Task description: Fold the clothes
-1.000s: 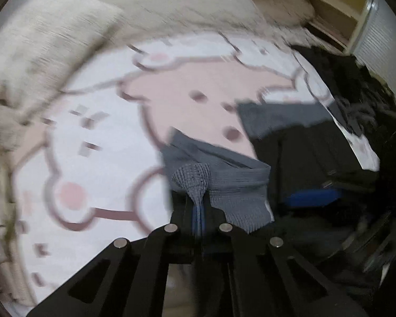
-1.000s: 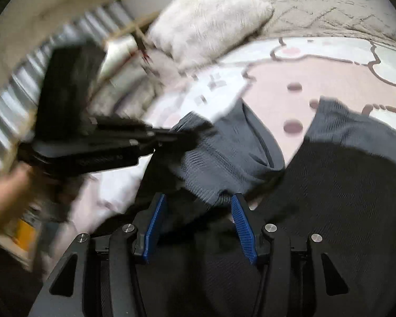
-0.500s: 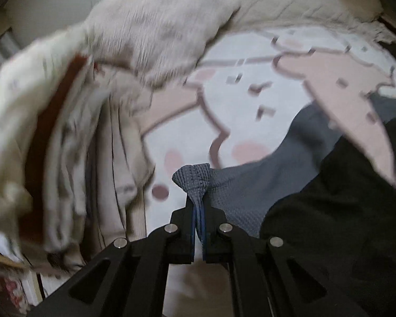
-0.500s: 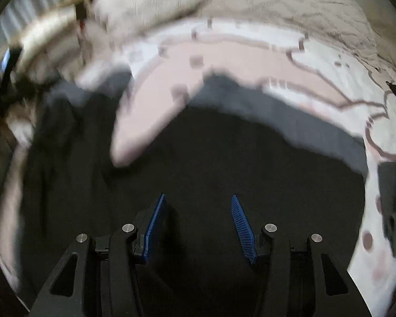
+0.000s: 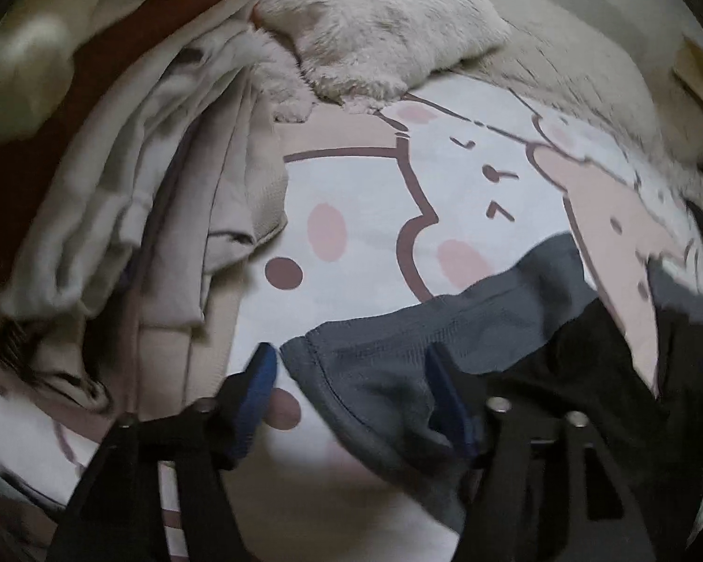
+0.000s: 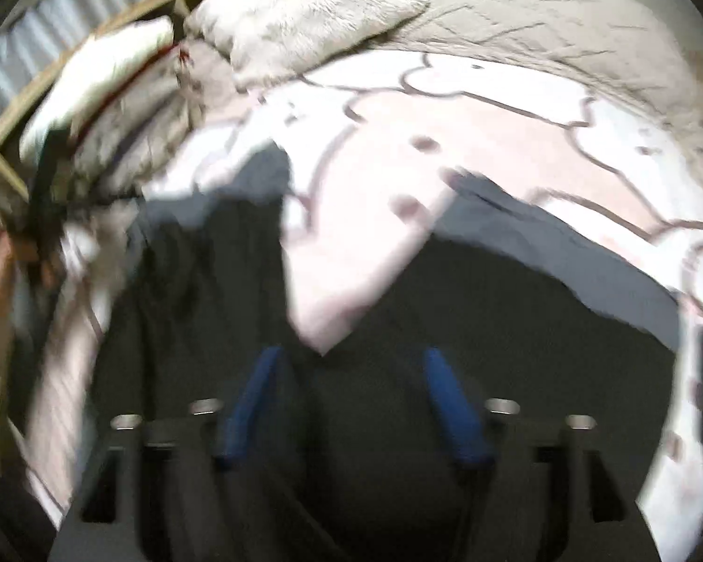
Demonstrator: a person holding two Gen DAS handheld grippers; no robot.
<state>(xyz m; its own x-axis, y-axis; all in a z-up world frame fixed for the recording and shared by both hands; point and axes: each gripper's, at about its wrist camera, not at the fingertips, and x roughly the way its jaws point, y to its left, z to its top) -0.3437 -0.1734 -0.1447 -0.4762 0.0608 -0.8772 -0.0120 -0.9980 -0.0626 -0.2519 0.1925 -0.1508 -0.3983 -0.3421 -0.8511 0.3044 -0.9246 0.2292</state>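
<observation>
Both tools are gaping, gripping nothing: left tool is straddling the grey ribbed cuff lower centre; dark knit garment is lying spread on the cartoon-print bedsheet, presumably for folding.

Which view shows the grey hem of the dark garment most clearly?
The left wrist view: the grey hem lies sharp, with visible stitching, between the open left tongs. The right wrist view shows it only as blurred grey bands.
</observation>
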